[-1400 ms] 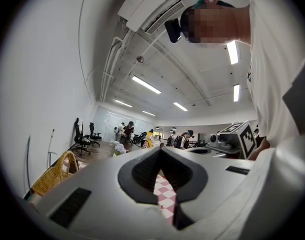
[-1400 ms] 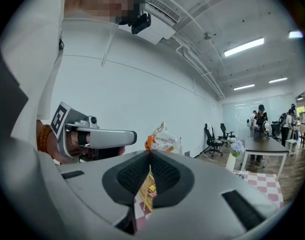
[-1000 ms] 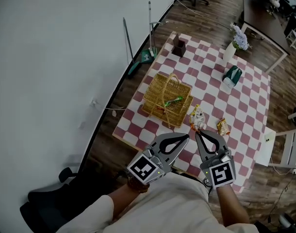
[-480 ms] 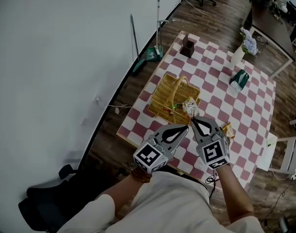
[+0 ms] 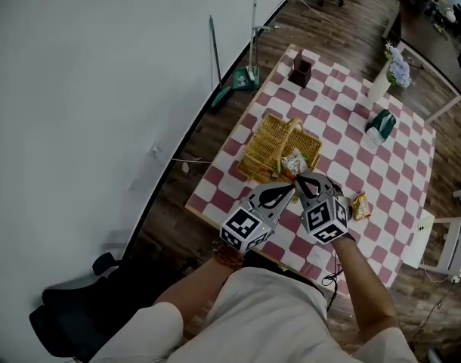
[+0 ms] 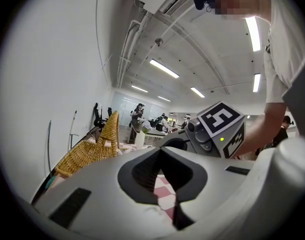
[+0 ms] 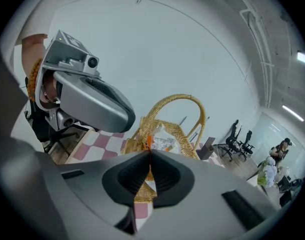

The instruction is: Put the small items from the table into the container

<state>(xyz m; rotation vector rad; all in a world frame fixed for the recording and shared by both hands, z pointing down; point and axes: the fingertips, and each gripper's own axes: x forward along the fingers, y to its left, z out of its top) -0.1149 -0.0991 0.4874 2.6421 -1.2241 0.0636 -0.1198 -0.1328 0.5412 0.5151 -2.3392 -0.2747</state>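
A woven wicker basket (image 5: pixel 272 142) with a handle stands on the checked table (image 5: pixel 215 195) near its left edge. My right gripper (image 5: pixel 297 178) is shut on the edge of a white and orange snack packet (image 5: pixel 294 162), which hangs over the basket's near rim. In the right gripper view the packet (image 7: pixel 165 141) sticks out past the closed jaws (image 7: pixel 149 150), with the basket (image 7: pixel 178 104) right behind it. My left gripper (image 5: pixel 290 190) sits close beside the right one, shut and holding nothing. A second snack packet (image 5: pixel 360 206) lies on the table to the right.
A green pack (image 5: pixel 382 123), a white vase with flowers (image 5: pixel 382 82) and a small brown box (image 5: pixel 300 71) stand on the table's far half. A white chair (image 5: pixel 434 244) is at the table's right. Broom handles (image 5: pixel 215 51) lean on the wall to the left.
Both grippers have moved down and toward the basket. The right one carried the snack packet from the table beside the basket to over its near rim.
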